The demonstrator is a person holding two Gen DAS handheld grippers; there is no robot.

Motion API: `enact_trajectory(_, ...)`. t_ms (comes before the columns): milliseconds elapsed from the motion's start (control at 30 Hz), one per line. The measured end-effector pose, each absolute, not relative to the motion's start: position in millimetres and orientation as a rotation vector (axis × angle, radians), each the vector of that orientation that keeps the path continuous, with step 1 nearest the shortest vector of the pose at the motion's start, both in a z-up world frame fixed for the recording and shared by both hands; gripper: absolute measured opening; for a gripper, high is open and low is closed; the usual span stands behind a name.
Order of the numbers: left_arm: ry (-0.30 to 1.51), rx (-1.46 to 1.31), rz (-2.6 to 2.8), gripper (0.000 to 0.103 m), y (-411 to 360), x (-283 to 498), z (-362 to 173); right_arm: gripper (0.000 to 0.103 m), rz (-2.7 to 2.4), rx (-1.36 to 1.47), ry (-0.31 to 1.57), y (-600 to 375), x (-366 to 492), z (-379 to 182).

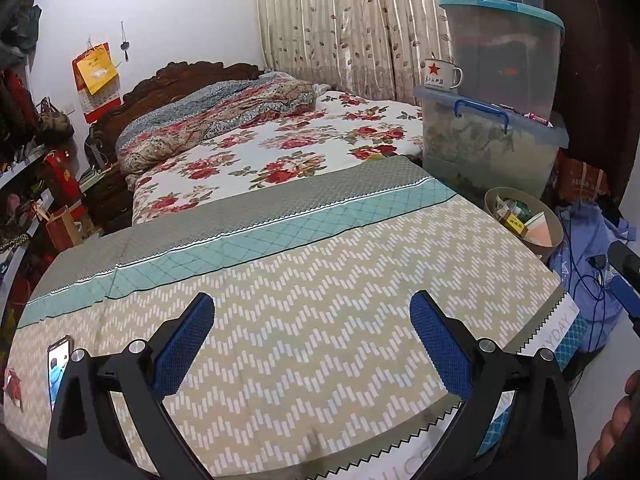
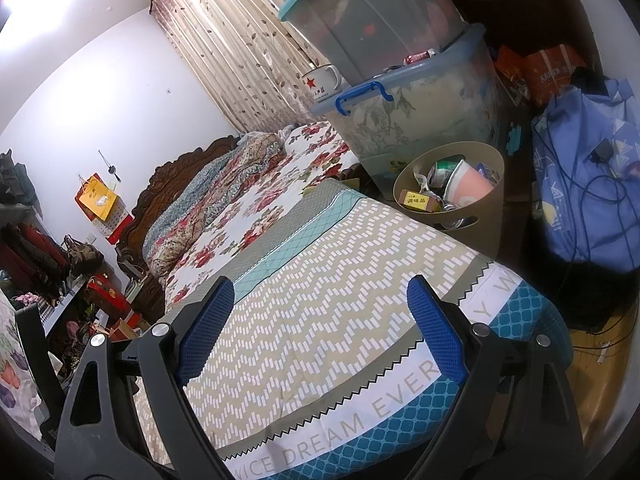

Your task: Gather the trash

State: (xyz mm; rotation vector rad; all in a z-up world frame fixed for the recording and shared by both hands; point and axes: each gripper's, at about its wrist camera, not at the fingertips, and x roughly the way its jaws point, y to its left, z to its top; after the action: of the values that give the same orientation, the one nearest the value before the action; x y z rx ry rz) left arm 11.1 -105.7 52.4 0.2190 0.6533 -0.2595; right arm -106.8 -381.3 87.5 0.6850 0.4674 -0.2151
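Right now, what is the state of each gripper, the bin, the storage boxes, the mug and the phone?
Left gripper: open, holds nothing.
Right gripper: open, holds nothing.
Trash bin: upright, partly filled.
Storage boxes: stacked, lids on.
Mug: upright on lower box.
Phone: screen lit.

A bedroom with white walls [image 1: 168, 12]. A bed [image 1: 304, 148] with a carved dark headboard [image 1: 176, 80] and floral sheet runs beside leaf-print curtains [image 1: 344, 28]. 2 lidded plastic bins [image 1: 500, 92] are stacked at its foot. A red-and-yellow calendar [image 1: 96, 76] hangs near cluttered shelves [image 1: 24, 168].
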Motion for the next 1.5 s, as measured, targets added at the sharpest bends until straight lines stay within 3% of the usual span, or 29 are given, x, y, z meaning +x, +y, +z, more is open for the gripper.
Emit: enact_trajectory(1500,0.665,0.221,-0.256,0.094,-102.0,10.1,47.8,0.088,-0.216,0.691,0.473,-380.4,-107.3,85.8)
